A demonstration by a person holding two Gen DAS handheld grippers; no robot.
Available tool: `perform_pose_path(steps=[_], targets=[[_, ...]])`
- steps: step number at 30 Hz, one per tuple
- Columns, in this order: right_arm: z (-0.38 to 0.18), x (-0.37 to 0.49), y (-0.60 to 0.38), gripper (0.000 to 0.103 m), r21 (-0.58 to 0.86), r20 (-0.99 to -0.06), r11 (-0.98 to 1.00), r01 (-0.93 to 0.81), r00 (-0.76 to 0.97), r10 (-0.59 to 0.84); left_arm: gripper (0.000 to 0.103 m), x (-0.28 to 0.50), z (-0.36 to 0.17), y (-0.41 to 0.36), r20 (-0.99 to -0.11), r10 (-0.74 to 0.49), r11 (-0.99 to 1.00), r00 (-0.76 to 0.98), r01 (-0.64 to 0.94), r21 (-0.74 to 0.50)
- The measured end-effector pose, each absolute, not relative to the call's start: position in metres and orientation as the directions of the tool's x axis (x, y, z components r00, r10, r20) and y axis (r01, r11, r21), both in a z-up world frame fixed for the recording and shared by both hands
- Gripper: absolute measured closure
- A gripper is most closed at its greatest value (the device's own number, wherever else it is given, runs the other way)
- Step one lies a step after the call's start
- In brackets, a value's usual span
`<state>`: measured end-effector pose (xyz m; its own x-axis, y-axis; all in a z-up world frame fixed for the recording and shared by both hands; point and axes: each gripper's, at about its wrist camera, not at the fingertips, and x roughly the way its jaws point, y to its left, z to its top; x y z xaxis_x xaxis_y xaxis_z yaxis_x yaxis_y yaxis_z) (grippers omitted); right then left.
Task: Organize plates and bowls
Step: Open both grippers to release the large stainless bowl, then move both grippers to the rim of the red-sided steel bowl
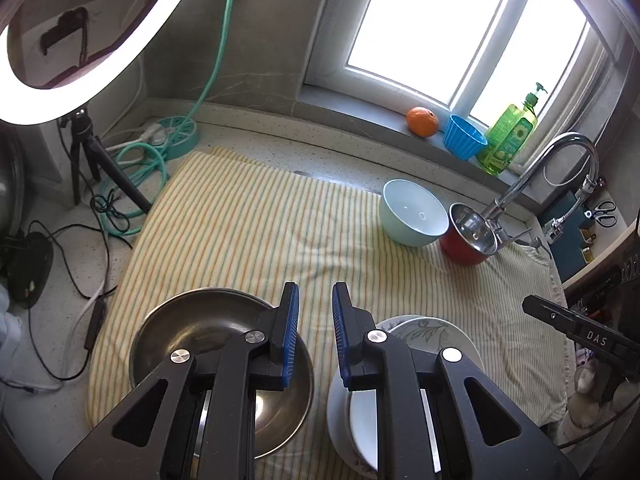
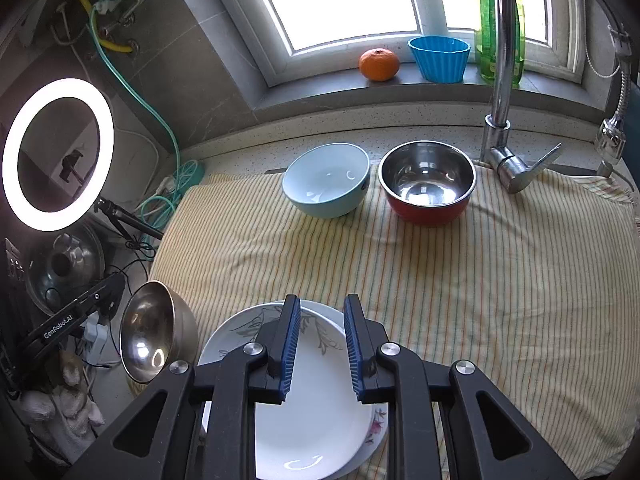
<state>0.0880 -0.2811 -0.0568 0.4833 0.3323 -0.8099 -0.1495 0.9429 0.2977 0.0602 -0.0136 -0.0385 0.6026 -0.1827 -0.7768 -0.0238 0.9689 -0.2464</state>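
My left gripper (image 1: 316, 292) hovers over the striped cloth (image 1: 248, 232), open by a narrow gap with nothing between its blue pads. Under it lie a steel bowl (image 1: 192, 336) on the left and a stack of white plates (image 1: 432, 332) on the right. My right gripper (image 2: 322, 304) hangs above the same stack, a plain white plate (image 2: 316, 420) on a flower-patterned plate (image 2: 236, 332), also narrowly open and empty. The steel bowl (image 2: 152, 332) sits left of the stack. At the back stand a light blue bowl (image 2: 326, 180) and a red-sided steel bowl (image 2: 426, 182), side by side.
A faucet (image 2: 504, 80) rises at the back right. On the windowsill are an orange (image 2: 378, 64), a blue cup (image 2: 440, 58) and a green soap bottle (image 2: 490, 28). A ring light (image 2: 58, 152) on a tripod, cables and a pot lid (image 2: 64, 268) crowd the left.
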Motion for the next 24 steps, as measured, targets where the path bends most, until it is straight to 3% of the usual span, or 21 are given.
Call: perform_pose_path(steps=[4,5,7,12,16,24], targets=[[-0.056,0.097,-0.311,0.083,0.318,-0.798,0.941,-0.113,0.504,0.33,0.084,0.073,-0.032,-0.038,-0.768,-0.186,0.975,0.612,0.017,-0.223],[-0.056,0.099,-0.318,0.083,0.32,-0.796,0.941,-0.107,0.509,0.329,0.077,0.077,-0.031,-0.043,-0.767,-0.179,0.976,0.616,0.015,-0.216],[-0.056,0.102,-0.33,0.083,0.321,-0.792,0.942,-0.097,0.518,0.323,0.051,0.085,-0.028,-0.05,-0.76,-0.181,0.975,0.624,0.014,-0.221],[-0.058,0.107,-0.357,0.083,0.327,-0.783,0.942,-0.082,0.534,0.318,0.05,0.107,-0.029,-0.067,-0.774,-0.182,0.972,0.607,-0.008,-0.235],[-0.06,0.113,-0.378,0.083,0.33,-0.773,0.941,-0.071,0.551,0.313,0.05,0.122,-0.035,-0.087,-0.78,-0.254,0.957,0.572,0.031,-0.289],[-0.061,0.125,-0.41,0.083,0.312,-0.755,0.948,-0.063,0.589,0.287,0.05,0.139,-0.031,-0.129,-0.76,-0.278,0.959,0.587,0.126,-0.253]])
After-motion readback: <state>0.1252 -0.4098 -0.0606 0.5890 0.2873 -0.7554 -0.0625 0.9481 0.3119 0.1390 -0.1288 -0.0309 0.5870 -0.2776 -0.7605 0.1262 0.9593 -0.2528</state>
